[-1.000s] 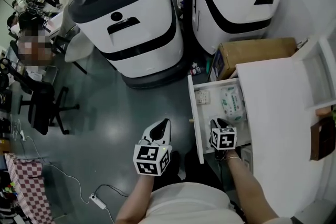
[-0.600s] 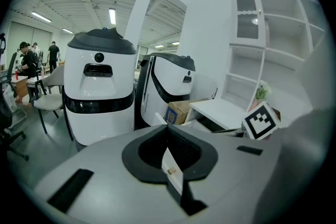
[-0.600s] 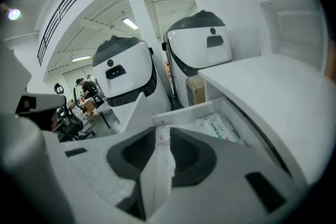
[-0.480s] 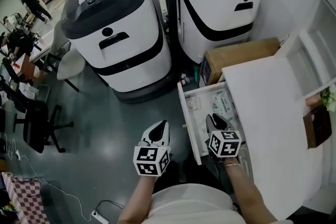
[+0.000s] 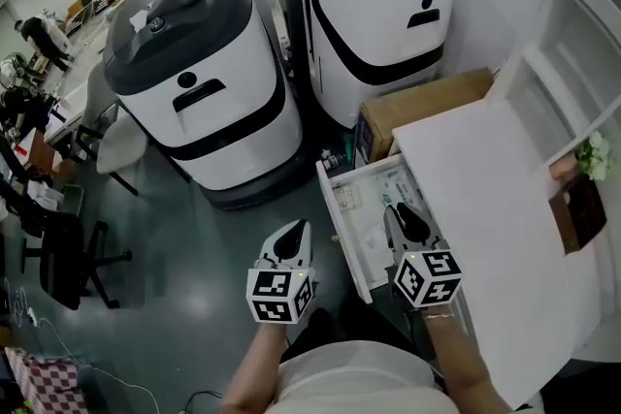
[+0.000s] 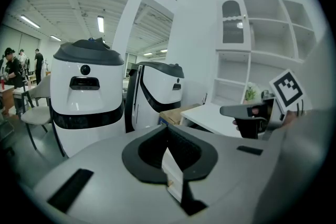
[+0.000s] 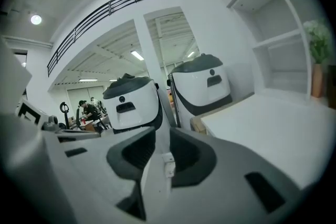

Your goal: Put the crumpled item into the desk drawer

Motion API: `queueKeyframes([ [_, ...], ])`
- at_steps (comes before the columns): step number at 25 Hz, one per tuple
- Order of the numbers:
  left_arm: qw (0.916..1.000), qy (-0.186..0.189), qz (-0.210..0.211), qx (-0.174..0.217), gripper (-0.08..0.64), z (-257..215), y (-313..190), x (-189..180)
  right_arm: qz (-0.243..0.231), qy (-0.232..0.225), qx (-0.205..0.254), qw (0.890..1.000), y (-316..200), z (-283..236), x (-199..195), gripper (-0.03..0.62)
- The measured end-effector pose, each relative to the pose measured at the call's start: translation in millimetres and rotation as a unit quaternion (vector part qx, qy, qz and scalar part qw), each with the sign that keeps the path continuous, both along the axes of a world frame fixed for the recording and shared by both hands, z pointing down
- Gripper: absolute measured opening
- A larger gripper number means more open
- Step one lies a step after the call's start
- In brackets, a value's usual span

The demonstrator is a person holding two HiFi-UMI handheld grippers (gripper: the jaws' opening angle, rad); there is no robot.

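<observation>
The white desk drawer [image 5: 340, 226] stands pulled open beside the white desk [image 5: 485, 199]. Inside it lie pale packets, one a crinkled greenish-white pack [image 5: 403, 192]. My right gripper [image 5: 403, 216] hovers over the drawer's near half, jaws together, nothing held. My left gripper [image 5: 294, 242] hangs over the grey floor just left of the drawer front, also shut and empty. In the left gripper view my left gripper [image 6: 168, 131] shows only a thin slit between its pads. The right gripper view shows my right gripper [image 7: 163, 134] the same way.
Two large white-and-black machines [image 5: 194, 92] [image 5: 374, 5] stand ahead on the floor. A cardboard box [image 5: 427, 107] sits behind the drawer against the desk. A white shelf unit [image 5: 563, 82] with a small plant [image 5: 594, 155] rises at the right. Office chairs and people are at far left.
The head view has swung, so the scene sits lower and further left. Both grippers hold nearly the same places relative to the drawer, still shut.
</observation>
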State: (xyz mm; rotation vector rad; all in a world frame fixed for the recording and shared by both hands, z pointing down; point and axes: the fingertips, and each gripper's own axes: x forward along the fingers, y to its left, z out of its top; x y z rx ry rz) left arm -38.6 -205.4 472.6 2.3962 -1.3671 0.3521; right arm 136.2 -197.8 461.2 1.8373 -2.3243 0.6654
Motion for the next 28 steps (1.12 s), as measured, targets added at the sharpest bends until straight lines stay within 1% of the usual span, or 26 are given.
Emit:
queueKeyframes([
  [4,0.9999,0.001,0.012,0.009,-0.008,-5.8,-1.4,1.1,0.014,0.002,0.029,0.999,13.2,-22.0,6.5,0.087],
  [6,0.9998,0.001,0.017,0.011,-0.008,-8.2,-0.9,1.0,0.019,0.005,0.036,0.999,20.3,-28.3,8.0,0.070],
  [10,0.9995,-0.002,0.027,0.016,-0.008,-12.1,-0.2,-1.2,0.025,0.007,0.048,0.999,33.7,-37.8,8.2,0.061],
  [13,0.9993,-0.002,0.034,0.019,-0.008,-13.8,-0.8,-2.2,0.030,0.018,0.058,0.998,42.7,-44.6,8.5,0.054],
  [15,0.9991,0.000,0.037,0.020,-0.008,-14.3,-1.2,-2.6,0.037,0.025,0.061,0.997,47.3,-47.1,9.7,0.044],
  [19,0.9988,0.002,0.044,0.020,-0.008,-14.2,-1.7,-3.6,0.050,0.029,0.063,0.996,54.1,-51.0,11.3,0.003],
  [23,0.9984,0.004,0.051,0.022,-0.008,-15.2,-3.4,-2.9,0.052,0.046,0.074,0.995,58.8,-56.9,10.8,0.003],
  [28,0.9982,0.008,0.053,0.028,-0.008,-18.7,-7.0,-5.5,0.056,0.027,0.072,0.995,61.5,-58.0,9.8,0.002],
])
